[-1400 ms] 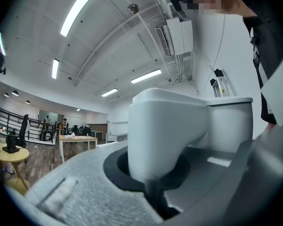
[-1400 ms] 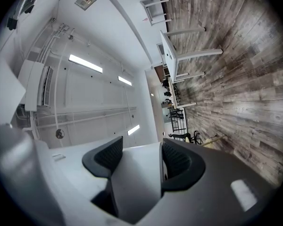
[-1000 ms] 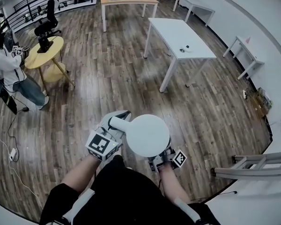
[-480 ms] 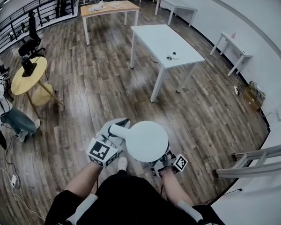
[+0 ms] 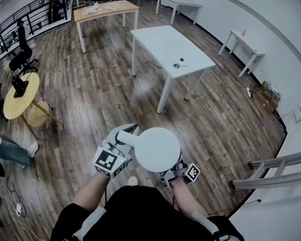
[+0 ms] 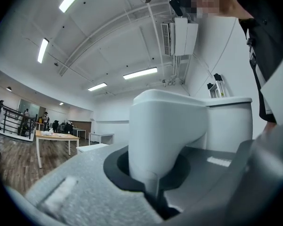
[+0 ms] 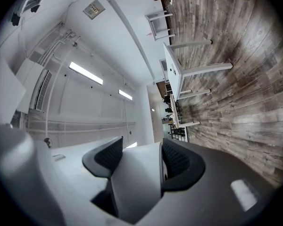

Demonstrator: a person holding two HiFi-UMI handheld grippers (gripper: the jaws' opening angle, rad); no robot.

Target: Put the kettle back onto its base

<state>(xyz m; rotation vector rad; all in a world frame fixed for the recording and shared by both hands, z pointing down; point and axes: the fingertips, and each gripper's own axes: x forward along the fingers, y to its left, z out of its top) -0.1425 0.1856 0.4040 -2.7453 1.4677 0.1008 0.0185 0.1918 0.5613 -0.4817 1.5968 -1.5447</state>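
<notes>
I carry a white kettle (image 5: 157, 149) over the wood floor, seen from above as a round lid with a handle (image 5: 124, 135) sticking out to the left. My left gripper (image 5: 121, 142) is shut on that handle (image 6: 167, 131), which fills the left gripper view between the jaws. My right gripper (image 5: 176, 170) is at the kettle's near right side, shut on a white edge of the kettle (image 7: 140, 178). A small round white and dark object (image 5: 180, 62), perhaps the base, lies on the white table (image 5: 165, 41) ahead.
A wooden table (image 5: 105, 10) stands beyond the white one, with a round yellow table (image 5: 20, 92) at left. White side tables (image 5: 246, 46) line the right wall. A metal ladder (image 5: 271, 172) lies at right. Cables run along the floor at lower left.
The whole scene has slid toward me: the white table is closer and more centred, the yellow table has shifted left. Both grippers keep the same hold on the kettle.
</notes>
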